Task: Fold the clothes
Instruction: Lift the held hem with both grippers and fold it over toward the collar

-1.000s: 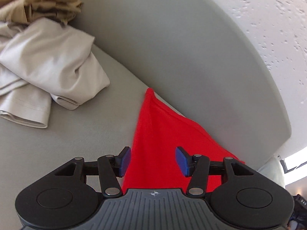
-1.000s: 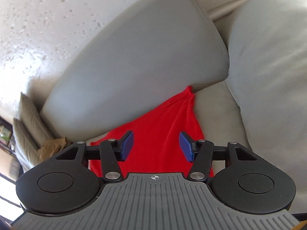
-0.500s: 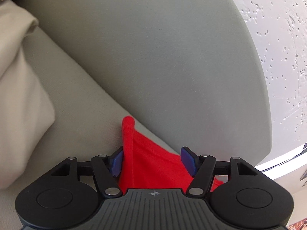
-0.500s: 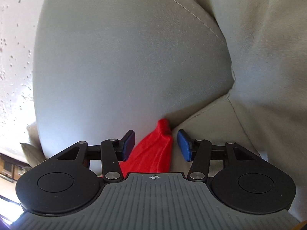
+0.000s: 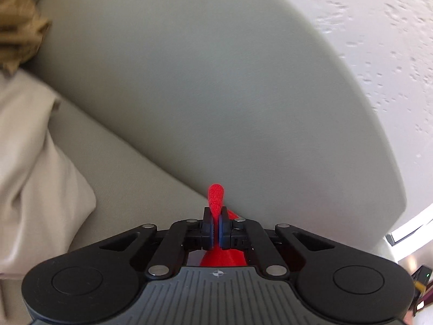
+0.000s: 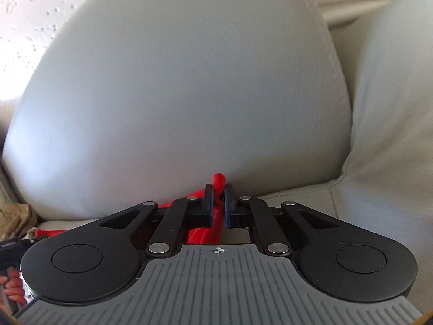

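A red garment lies on a grey sofa seat, close against the back cushion. In the left wrist view my left gripper (image 5: 216, 212) is shut on one corner of the red garment (image 5: 216, 195), and a small red tip pokes out past the blue pads. In the right wrist view my right gripper (image 6: 218, 189) is shut on another corner of the red garment (image 6: 218, 180), with more red cloth bunched below the fingers. Most of the garment is hidden under both gripper bodies.
A cream garment (image 5: 29, 178) is heaped on the seat at the left, with a tan one (image 5: 19, 35) behind it. The grey back cushion (image 6: 189, 94) rises right ahead of both grippers. A second cushion (image 6: 392, 94) stands to the right.
Both grippers moved forward to the garment's far corners by the back cushion. Their jaws stood open over the red cloth before and are now closed on the corners.
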`<state>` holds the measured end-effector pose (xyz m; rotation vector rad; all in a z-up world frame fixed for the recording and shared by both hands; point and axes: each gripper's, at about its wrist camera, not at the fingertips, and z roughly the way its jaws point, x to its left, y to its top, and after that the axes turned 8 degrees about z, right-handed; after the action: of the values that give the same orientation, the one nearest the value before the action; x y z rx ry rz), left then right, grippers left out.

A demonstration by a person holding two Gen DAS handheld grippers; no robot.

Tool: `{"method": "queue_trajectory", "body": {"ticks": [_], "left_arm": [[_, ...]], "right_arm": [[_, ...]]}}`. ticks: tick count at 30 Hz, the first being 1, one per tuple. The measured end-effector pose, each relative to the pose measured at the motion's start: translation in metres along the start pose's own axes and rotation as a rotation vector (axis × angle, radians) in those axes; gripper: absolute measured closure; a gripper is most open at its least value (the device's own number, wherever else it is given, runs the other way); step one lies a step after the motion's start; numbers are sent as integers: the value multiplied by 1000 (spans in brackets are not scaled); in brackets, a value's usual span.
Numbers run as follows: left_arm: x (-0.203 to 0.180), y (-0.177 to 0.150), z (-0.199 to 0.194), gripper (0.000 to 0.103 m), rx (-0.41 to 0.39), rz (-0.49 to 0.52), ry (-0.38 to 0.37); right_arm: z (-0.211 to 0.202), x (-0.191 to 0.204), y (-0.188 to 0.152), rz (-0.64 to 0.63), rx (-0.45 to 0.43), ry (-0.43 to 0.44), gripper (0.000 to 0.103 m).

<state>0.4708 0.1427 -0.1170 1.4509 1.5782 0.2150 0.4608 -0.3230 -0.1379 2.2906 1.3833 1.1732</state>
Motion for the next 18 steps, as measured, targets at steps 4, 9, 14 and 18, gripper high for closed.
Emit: {"method": "queue_trajectory", "body": {"ticks": [4,9,14,18], "left_arm": [[-26,1,-54,102,-52,41,-30],[-50,-26,-144,102,-96,27,-115],[-64,-88,-200,102,-28,-54,-117],[-59,-139,-229,102,86,-104,-43]], "right_arm": [[-62,19,-3,42,-33,16,97],[-157,19,-23,160,10,41,97],[-244,-14,-65,250,51,40,97],[-274,-49,-107,334,128,0,97]]}}
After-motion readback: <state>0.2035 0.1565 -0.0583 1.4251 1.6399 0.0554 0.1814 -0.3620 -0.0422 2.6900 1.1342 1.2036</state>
